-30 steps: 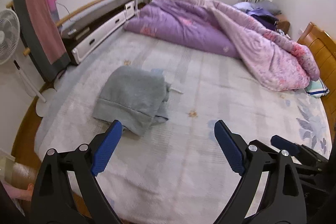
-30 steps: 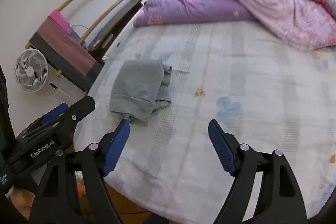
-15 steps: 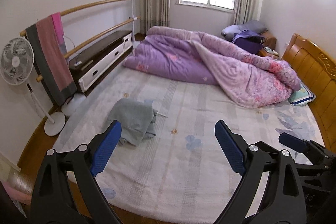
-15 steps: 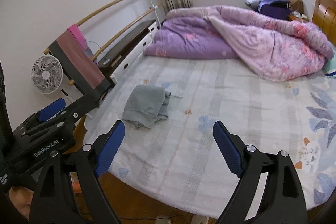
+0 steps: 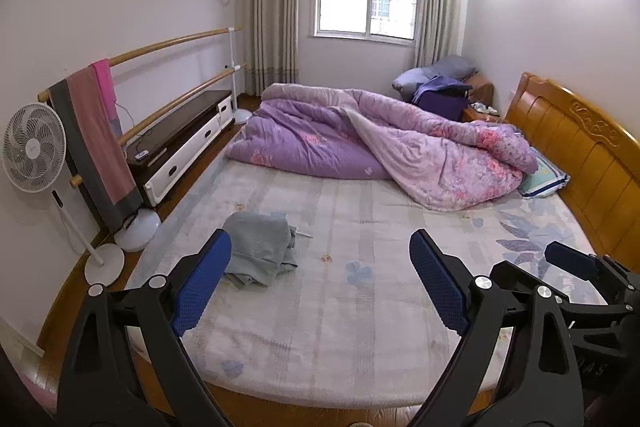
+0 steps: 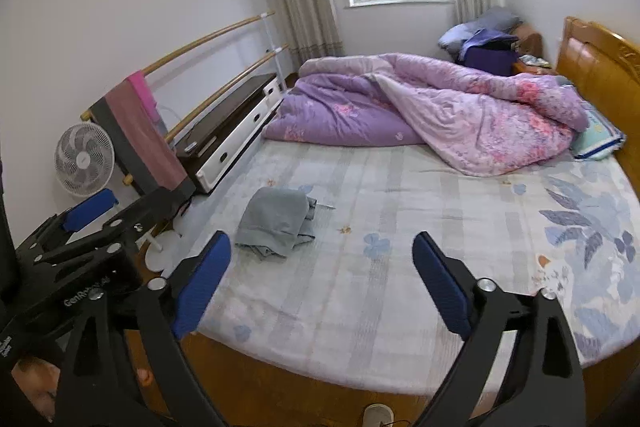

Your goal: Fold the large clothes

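Nearest: my left gripper (image 5: 320,283), jaws wide apart, empty; my right gripper (image 6: 322,283), jaws likewise spread, holding nothing. Beyond both: folded grey garment (image 5: 260,251) lying on the bed sheet (image 5: 360,227), near the bed's left edge, well apart from either gripper. Farther: purple quilt (image 5: 360,143), heaped. Left wall: fan (image 5: 34,147), towel rail (image 5: 160,45). Farthest: window (image 5: 368,3).

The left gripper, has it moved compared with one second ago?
Yes. The left gripper has pulled back and up from the bed: the folded grey garment now looks smaller, and the window has come into view.
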